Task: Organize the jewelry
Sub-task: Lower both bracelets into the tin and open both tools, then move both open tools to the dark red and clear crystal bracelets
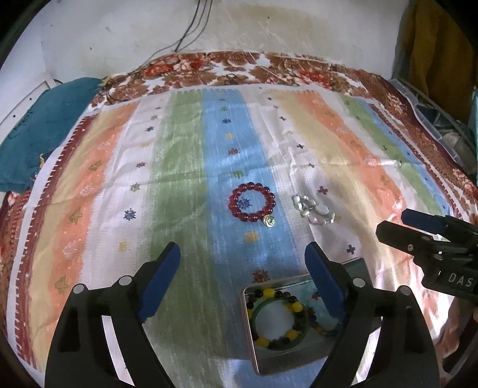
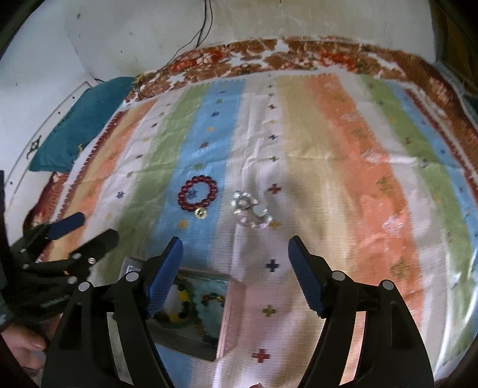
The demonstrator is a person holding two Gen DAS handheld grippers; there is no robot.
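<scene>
A red bead bracelet (image 1: 251, 202) with a gold charm lies on the striped cloth; it also shows in the right wrist view (image 2: 198, 197). A white pearl bracelet (image 1: 312, 209) lies just right of it, seen too in the right wrist view (image 2: 250, 209). A metal tin (image 1: 269, 367) near me holds a yellow-and-dark bead bracelet (image 1: 280, 320) and a green bangle. My left gripper (image 1: 242, 262) is open and empty above the cloth, short of the red bracelet. My right gripper (image 2: 236, 256) is open and empty, short of the pearl bracelet, with the tin (image 2: 191, 343) at its lower left.
The striped cloth (image 1: 185, 167) covers a floral bedspread (image 1: 227, 71) against a white wall. A teal cushion (image 1: 44, 134) lies at the far left. Dark cables (image 1: 191, 27) hang down the wall. Each gripper shows in the other's view.
</scene>
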